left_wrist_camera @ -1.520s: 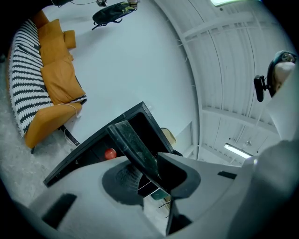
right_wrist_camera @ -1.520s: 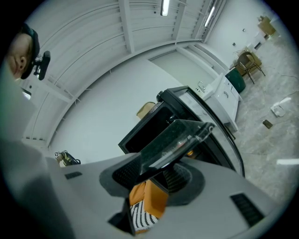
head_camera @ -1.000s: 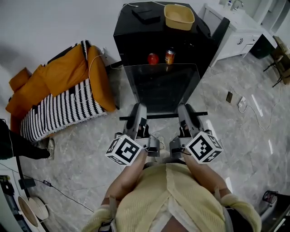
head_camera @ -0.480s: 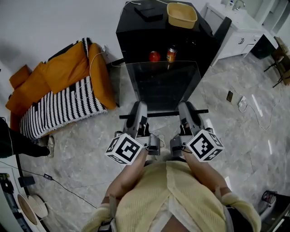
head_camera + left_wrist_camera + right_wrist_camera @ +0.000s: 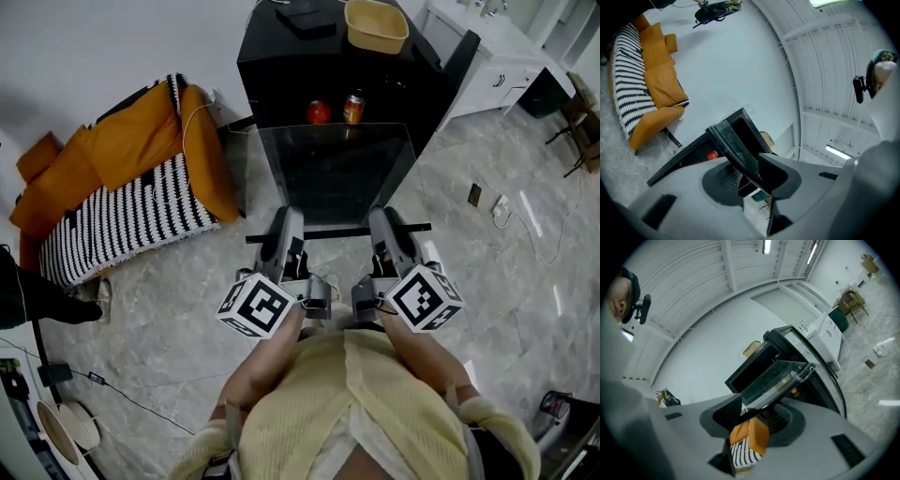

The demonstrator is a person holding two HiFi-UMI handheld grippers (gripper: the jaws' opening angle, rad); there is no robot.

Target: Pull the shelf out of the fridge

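Orange striped sofa (image 5: 122, 159), yellow basin (image 5: 376, 28), white cabinet (image 5: 487, 80), grey marble floor (image 5: 187, 309)

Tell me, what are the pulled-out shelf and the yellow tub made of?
The shelf looks like clear glass or clear hard plastic, smooth and glossy: what lies under it shows through. The tub seems to be matte yellowish plastic, judging by its thin, evenly moulded rim.

Yellow knit top (image 5: 366, 412); grey left gripper (image 5: 286, 225), right gripper (image 5: 382, 222); black-white marker cube (image 5: 255, 306) each.
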